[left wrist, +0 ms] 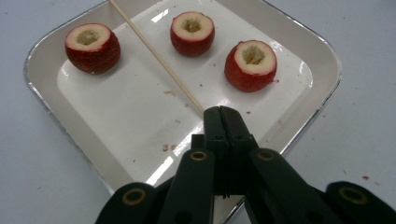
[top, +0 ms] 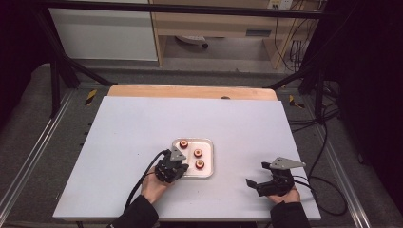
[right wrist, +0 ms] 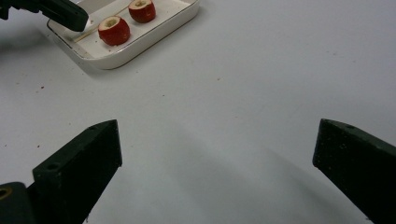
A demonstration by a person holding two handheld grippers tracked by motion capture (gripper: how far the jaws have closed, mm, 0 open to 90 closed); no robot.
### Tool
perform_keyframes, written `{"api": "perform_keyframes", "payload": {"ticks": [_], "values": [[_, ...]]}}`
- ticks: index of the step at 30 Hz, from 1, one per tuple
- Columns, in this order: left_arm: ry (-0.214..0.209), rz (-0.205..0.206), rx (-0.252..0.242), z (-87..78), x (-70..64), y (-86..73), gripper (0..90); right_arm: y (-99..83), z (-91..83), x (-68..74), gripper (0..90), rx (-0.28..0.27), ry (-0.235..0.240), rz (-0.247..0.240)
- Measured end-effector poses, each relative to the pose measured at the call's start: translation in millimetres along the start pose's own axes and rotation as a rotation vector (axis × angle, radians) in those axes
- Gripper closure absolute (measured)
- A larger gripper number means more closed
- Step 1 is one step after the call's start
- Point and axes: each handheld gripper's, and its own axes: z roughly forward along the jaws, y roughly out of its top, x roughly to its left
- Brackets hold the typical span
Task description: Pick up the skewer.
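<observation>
White table carries a small white tray near its middle in the high view, with three red cored fruits on it. Just left of the tray's near side sits the left gripper; the right gripper rests well apart to the right, near the table's near edge.

Along the left gripper view, the jaws are pressed together on the near end of a thin wooden skewer, which slants away over the tray between the left fruit and the middle one.

From the right gripper view, the jaws stand wide apart over bare table, holding nothing; the tray lies far left.
</observation>
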Motion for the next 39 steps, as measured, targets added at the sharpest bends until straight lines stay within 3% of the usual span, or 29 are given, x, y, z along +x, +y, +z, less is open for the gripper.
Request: {"api": "perform_keyframes", "payload": {"ticks": [3, 8, 15, 22, 27, 30, 33, 35, 39], "values": [[0.003, -0.001, -0.001, -2.7, 2.0, -1.8, 89.7, 0.0, 0.1, 0.0, 1.8, 0.001, 0.0, 0.0], [-0.039, -0.011, -0.053, -3.8, -5.4, 1.6, 89.8, 0.1, 0.2, -0.1, 1.8, 0.001, 0.002, -0.001], [-0.017, 0.011, 0.007, 3.6, -7.6, 1.1, 89.7, 0.0, 0.2, 0.1, 1.8, 0.002, 0.003, -0.001], [0.016, -0.011, 0.025, -1.3, 2.4, -2.7, 89.7, -0.1, -0.1, 0.4, 1.9, 0.0, 0.003, 0.002], [-0.034, -0.012, -0.045, -5.1, -3.4, 0.4, 89.7, -0.1, 0.5, 0.4, 1.8, 0.004, 0.004, 0.003], [-0.035, -0.001, -0.016, 3.1, -9.7, 1.9, 89.7, -0.2, 0.5, 0.3, 1.9, 0.001, 0.004, -0.001], [-0.01, 0.013, 0.014, 5.7, -8.9, 0.5, 89.7, -0.1, 0.0, 0.3, 1.8, 0.0, 0.004, 0.001], [0.028, 0.01, 0.031, 2.9, -5.4, 0.0, 89.8, -0.1, 0.1, 0.1, 1.8, 0.001, 0.004, -0.002], [0.052, -0.02, 0.038, -1.7, 4.1, -3.3, 89.8, -0.1, -0.1, 0.3, 1.8, 0.0, 0.004, 0.001]]}}
